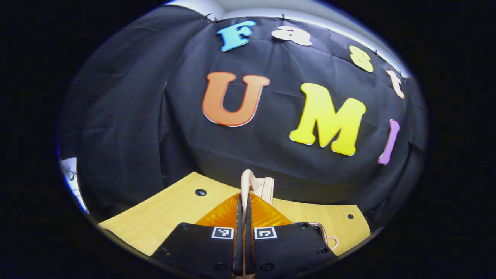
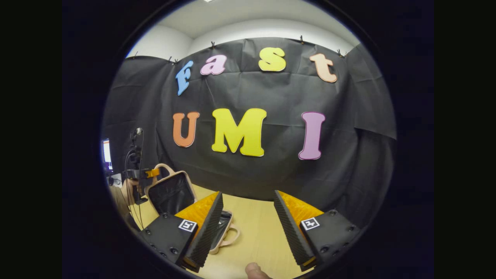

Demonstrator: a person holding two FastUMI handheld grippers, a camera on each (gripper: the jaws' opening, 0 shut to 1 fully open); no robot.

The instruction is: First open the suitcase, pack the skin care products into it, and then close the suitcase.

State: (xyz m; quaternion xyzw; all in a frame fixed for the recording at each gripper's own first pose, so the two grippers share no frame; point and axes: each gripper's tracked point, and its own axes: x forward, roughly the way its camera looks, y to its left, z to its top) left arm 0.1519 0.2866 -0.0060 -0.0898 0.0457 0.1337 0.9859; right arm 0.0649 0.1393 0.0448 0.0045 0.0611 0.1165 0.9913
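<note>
The suitcase stands open on the wooden table, its dark-lined lid upright; what lies inside cannot be told. The left gripper is clamped on the lid's handle. The right gripper hovers wide apart, holding nothing.

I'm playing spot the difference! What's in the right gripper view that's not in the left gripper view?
The right gripper view has the raised lid with dark lining, the open right gripper, a screen and a fingertip. The left gripper view has the left gripper pinching the lid's pale edge up close, and a dark hole in the table. Both have the suitcase, table and black cloth.
</note>
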